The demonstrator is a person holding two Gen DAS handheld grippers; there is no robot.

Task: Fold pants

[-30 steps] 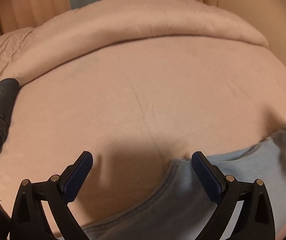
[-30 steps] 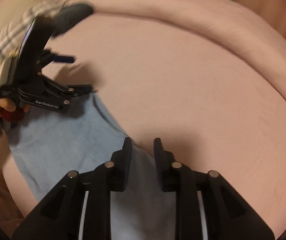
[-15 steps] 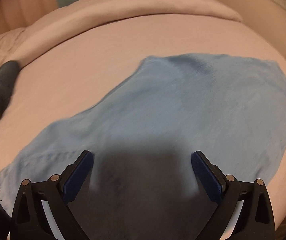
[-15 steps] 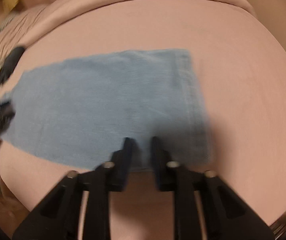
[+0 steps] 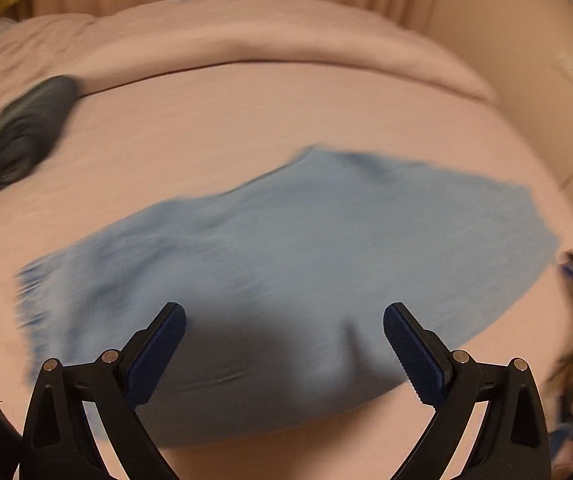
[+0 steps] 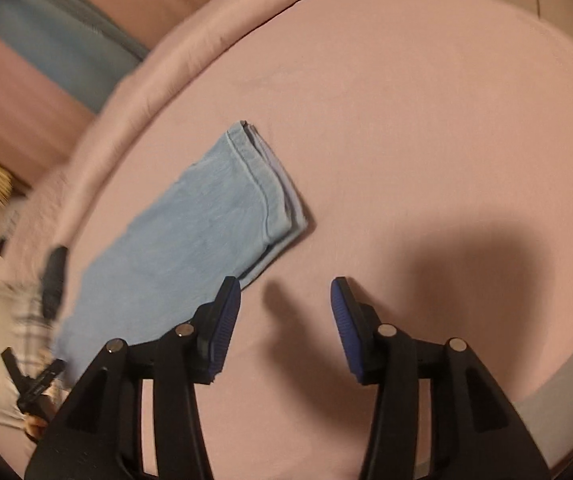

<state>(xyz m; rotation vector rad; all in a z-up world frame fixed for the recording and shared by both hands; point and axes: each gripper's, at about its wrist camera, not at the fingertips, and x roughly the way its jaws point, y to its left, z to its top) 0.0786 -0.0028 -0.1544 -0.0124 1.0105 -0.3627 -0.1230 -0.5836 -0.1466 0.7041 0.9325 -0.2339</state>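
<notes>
Pants (image 6: pixel 206 240), pale blue, lie folded flat; both claws gape, holding nothing.

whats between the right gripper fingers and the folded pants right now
Nothing but bare pink bedsheet. In the right wrist view, the open right gripper hovers beside the light blue pants, its left fingertip by their near corner, shadow only between.

We see the pants (image 5: pixel 306 248) lying flat on the bed (image 5: pixel 246 120), a rolled garment (image 5: pixel 26 128) far to their left, the duvet (image 5: pixel 266 36) behind them.
</notes>
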